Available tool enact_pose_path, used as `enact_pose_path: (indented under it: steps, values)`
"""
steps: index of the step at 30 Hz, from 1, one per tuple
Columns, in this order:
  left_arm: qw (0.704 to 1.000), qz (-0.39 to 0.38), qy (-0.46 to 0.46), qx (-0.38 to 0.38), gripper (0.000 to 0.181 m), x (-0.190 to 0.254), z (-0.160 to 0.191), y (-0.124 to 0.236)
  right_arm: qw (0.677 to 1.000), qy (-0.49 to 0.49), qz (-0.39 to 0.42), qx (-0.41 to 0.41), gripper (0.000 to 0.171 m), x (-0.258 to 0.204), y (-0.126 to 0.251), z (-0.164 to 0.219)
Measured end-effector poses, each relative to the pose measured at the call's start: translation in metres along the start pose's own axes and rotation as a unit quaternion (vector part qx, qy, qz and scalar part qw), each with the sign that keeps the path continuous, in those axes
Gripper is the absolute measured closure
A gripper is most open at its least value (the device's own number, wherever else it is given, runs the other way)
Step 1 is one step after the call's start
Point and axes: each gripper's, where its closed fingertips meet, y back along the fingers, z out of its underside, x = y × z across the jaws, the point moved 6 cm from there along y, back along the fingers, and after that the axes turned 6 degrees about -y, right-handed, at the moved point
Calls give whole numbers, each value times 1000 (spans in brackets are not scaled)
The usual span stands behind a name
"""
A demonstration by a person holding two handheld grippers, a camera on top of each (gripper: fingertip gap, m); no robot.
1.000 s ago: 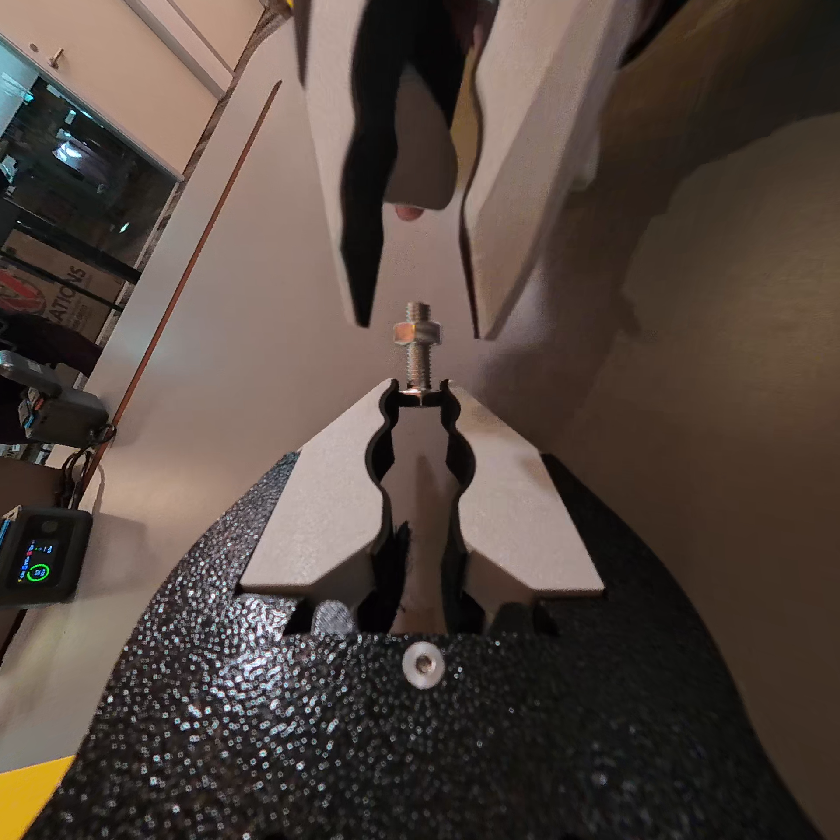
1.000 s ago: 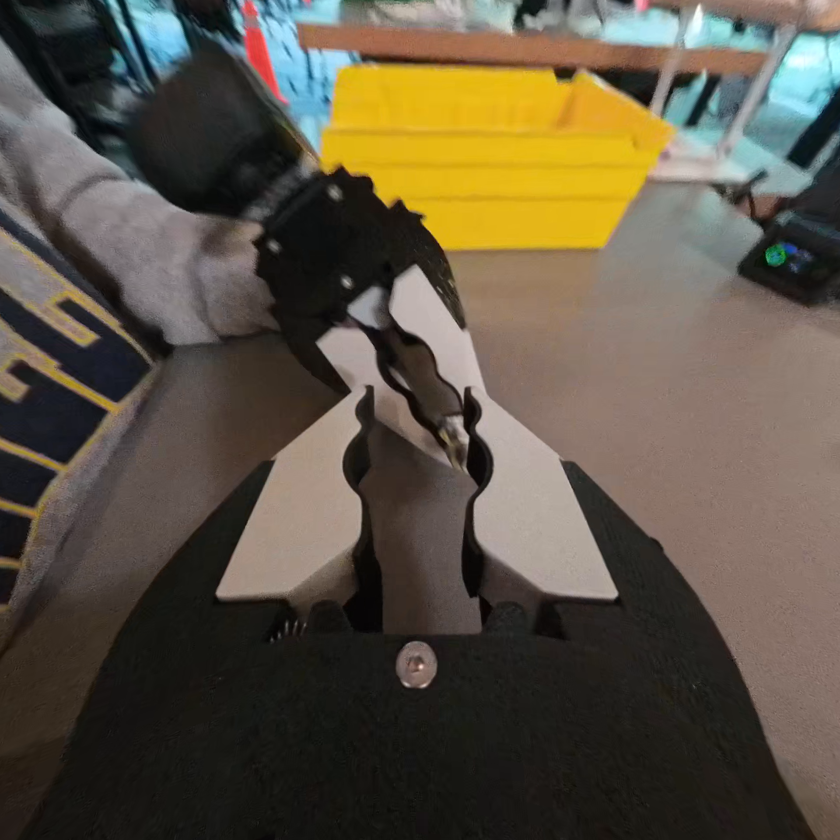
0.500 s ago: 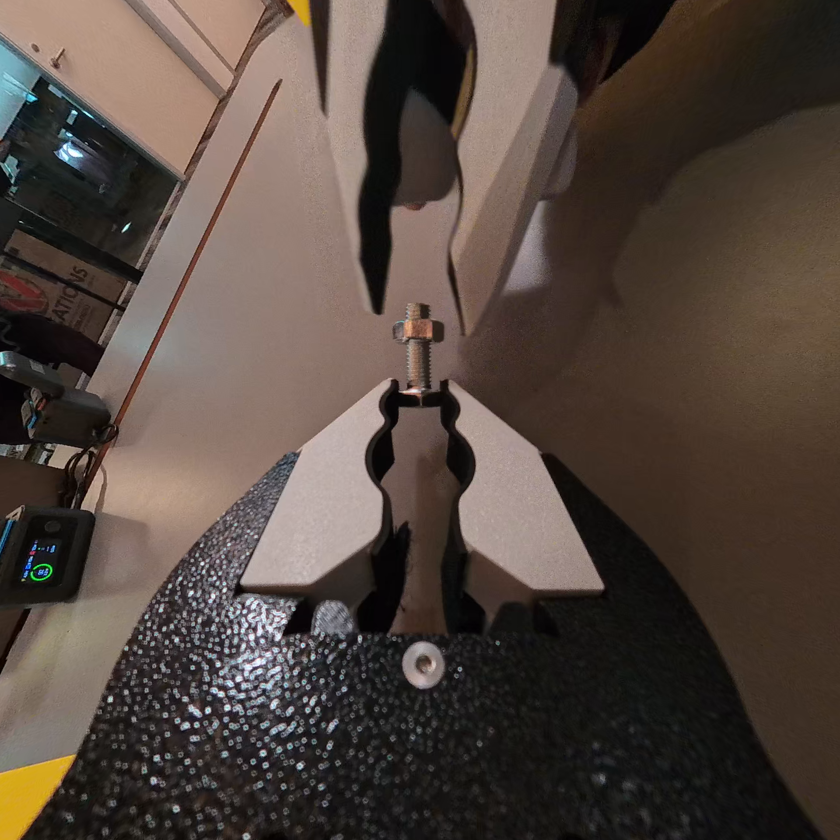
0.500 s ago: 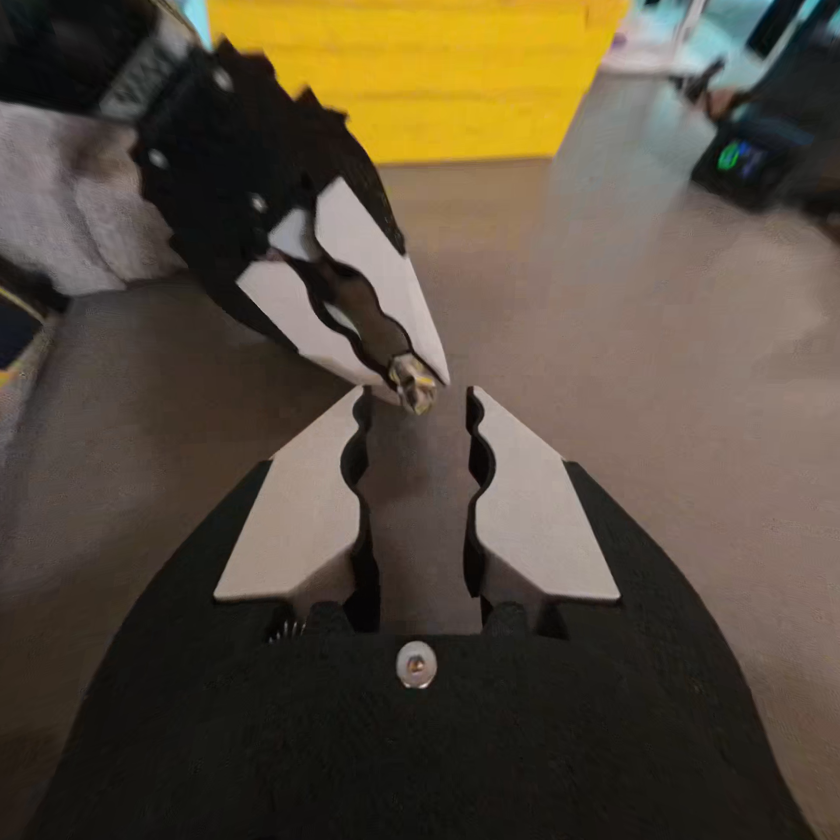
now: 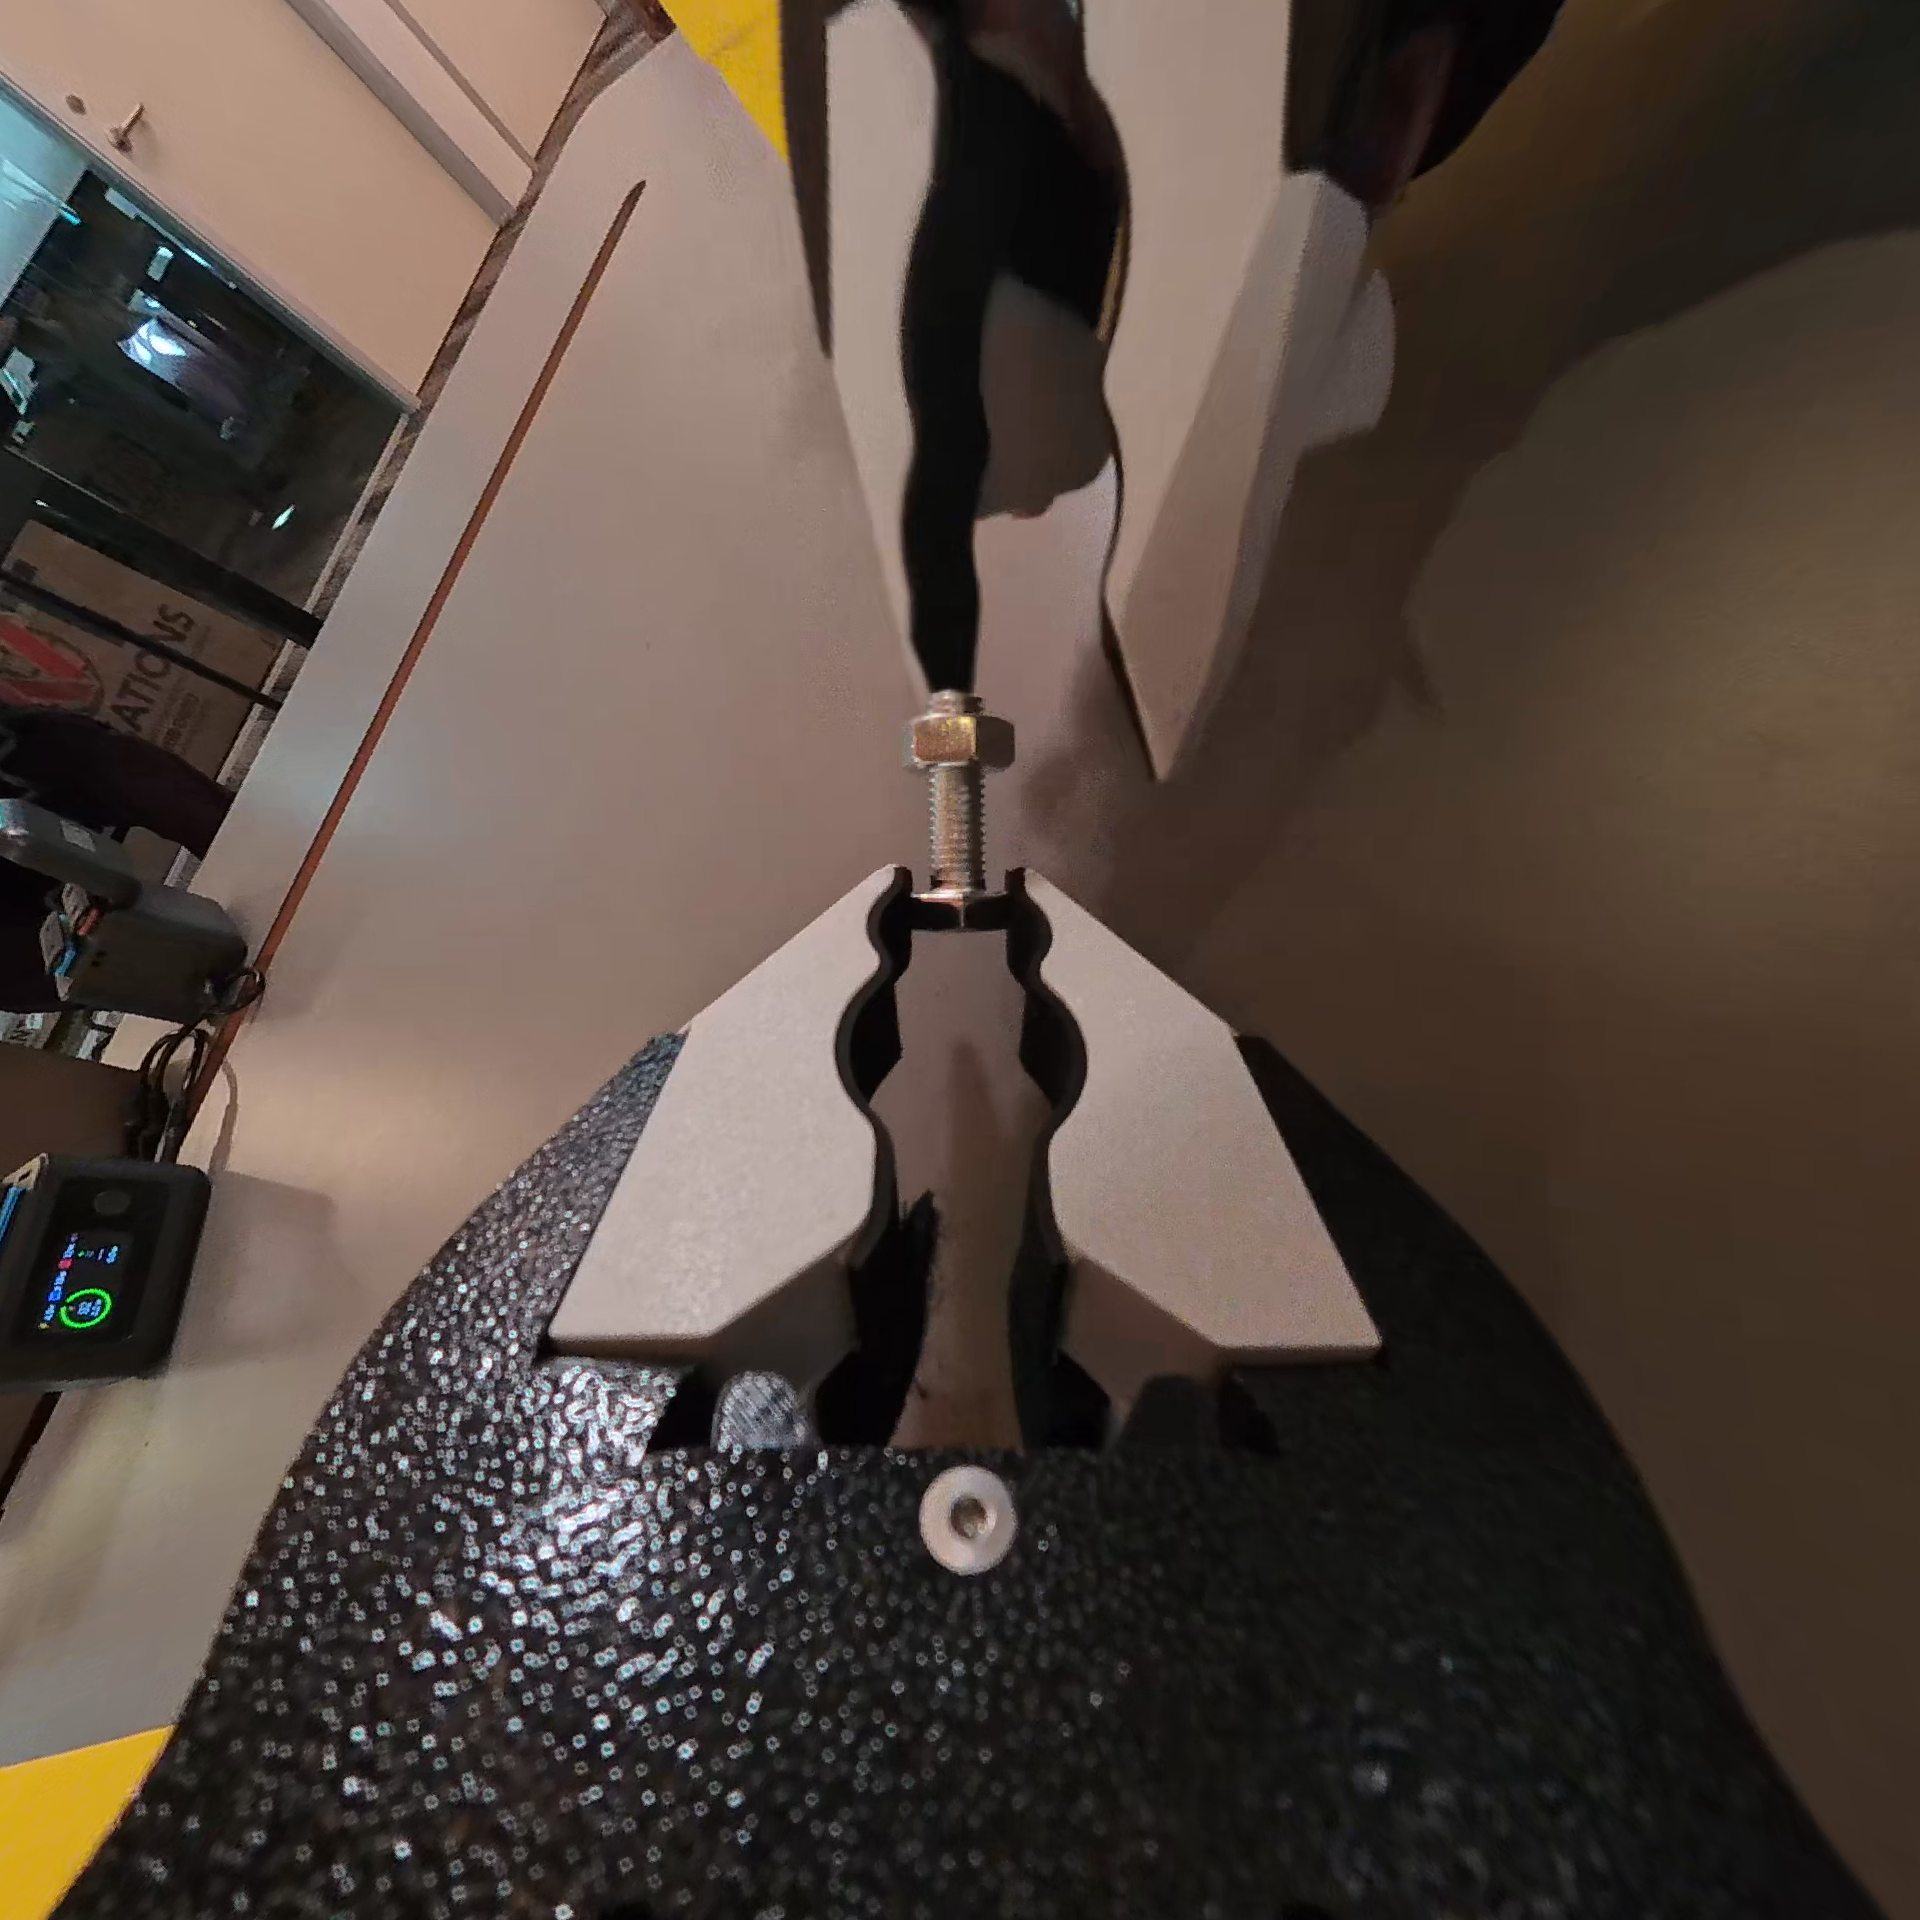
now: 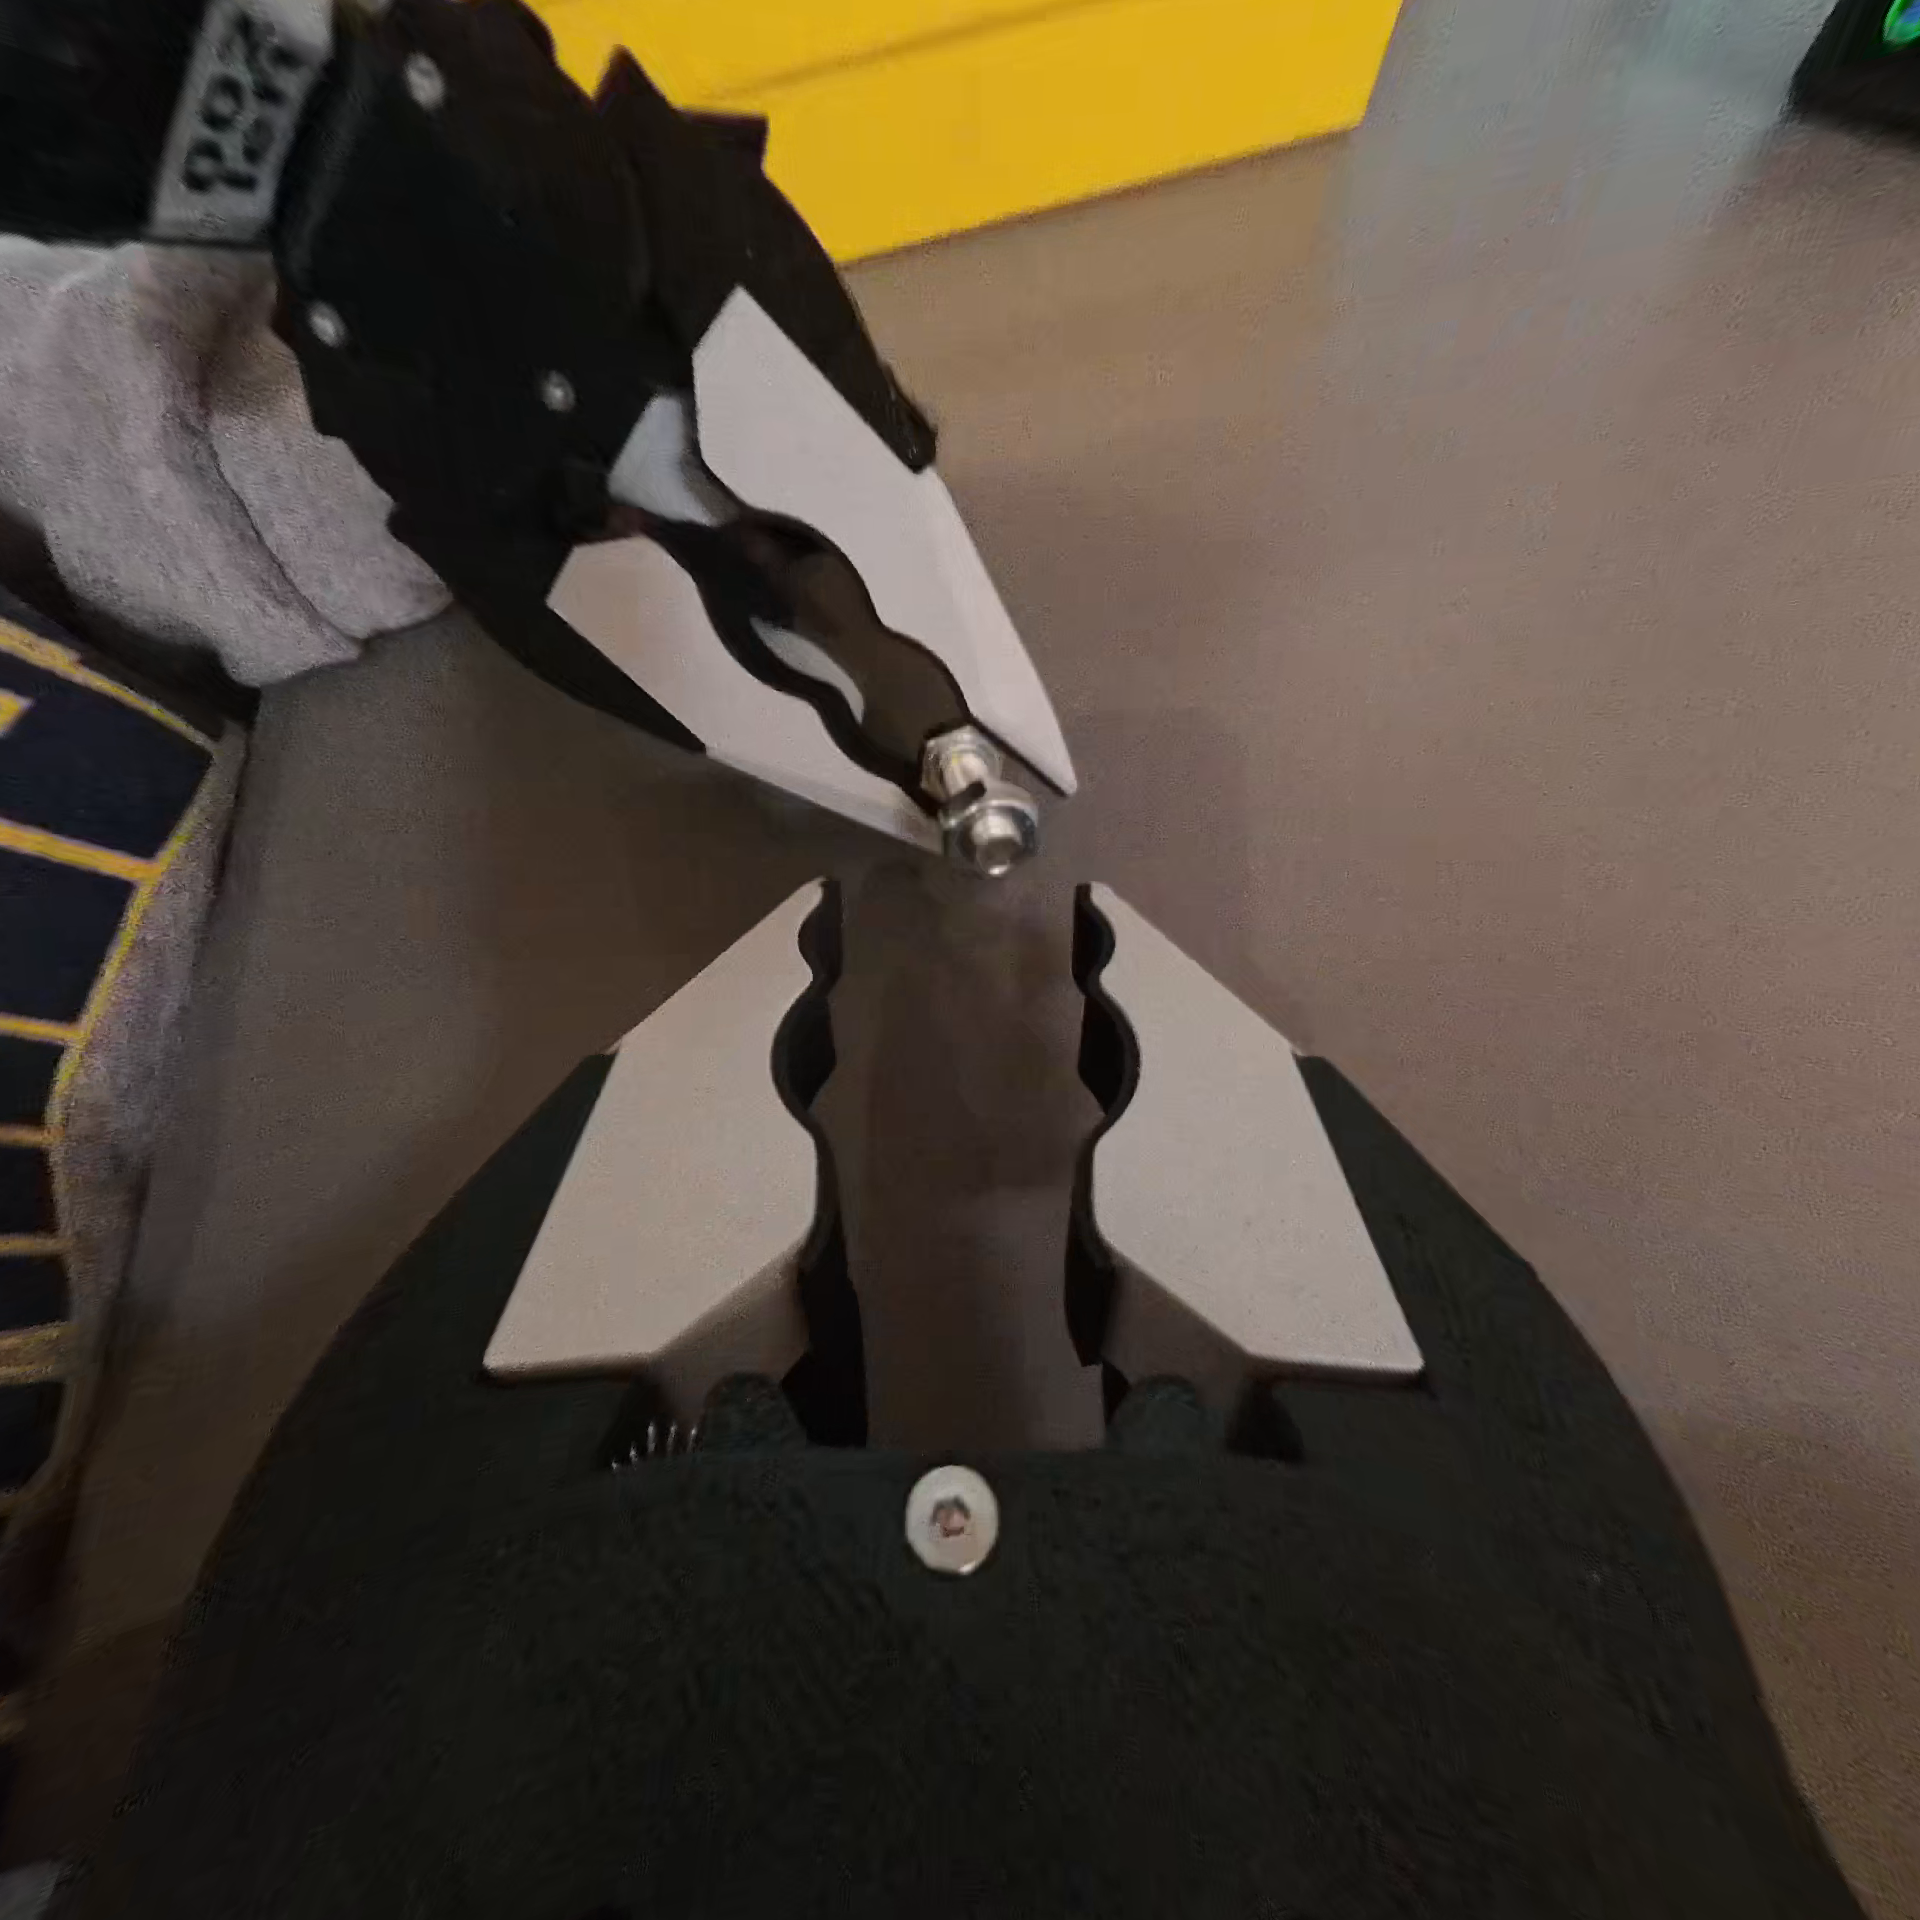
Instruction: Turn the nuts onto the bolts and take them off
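Note:
My left gripper (image 5: pixel 958 902) is shut on the head of a silver bolt (image 5: pixel 956 826), which points straight out from the fingertips. A hex nut (image 5: pixel 961 740) sits near the bolt's free end. My right gripper (image 6: pixel 956 891) is open and empty, with its tips just short of the nut (image 6: pixel 992 828). In the left wrist view the right gripper (image 5: pixel 1049 722) comes in from above. One of its fingers is close to the bolt's end and the other is off to the right. The left gripper (image 6: pixel 997 810) also shows in the right wrist view, with the bolt held above the table.
A yellow bin (image 6: pixel 1039 114) stands at the back of the brown table (image 6: pixel 1455 727). A small black device with a lit screen (image 5: pixel 88 1278) lies at the table's edge. A person's grey sleeve (image 6: pixel 156 499) is behind the left gripper. The tips of both grippers are at nearly the same place.
The right gripper has closed in on the bolt, staying open. The nut now sits just in front of its fingertips. The left gripper still holds the bolt the same way.

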Motion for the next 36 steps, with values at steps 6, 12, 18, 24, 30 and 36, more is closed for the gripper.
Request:
enact_pose_path:
  steps: [6, 12, 18, 24, 30, 36]
  values:
    - [1000, 0, -2, -2, 164, 1, 0, 0, 992, 96, -26, 78, 131, -25, -3, -21]
    - [1000, -1, -3, -3, 165, 1, 0, 1, 1000, -17, 4, 22, 131, 1, 6, -4]
    - [1000, -1, -6, -4, 165, 2, 0, 1, 998, -15, -39, 38, 108, -15, -7, -16]
    - [1000, -1, -5, -4, 165, 2, 0, 1, 997, 13, -13, 74, 119, -10, 11, -19]
    - [1000, -3, -2, -4, 165, 1, 0, 2, 999, 7, -31, 15, 115, -11, -5, -6]
    - [1000, 2, 2, -2, 165, 1, 0, 2, 993, 24, -50, 104, 125, -16, 15, -22]
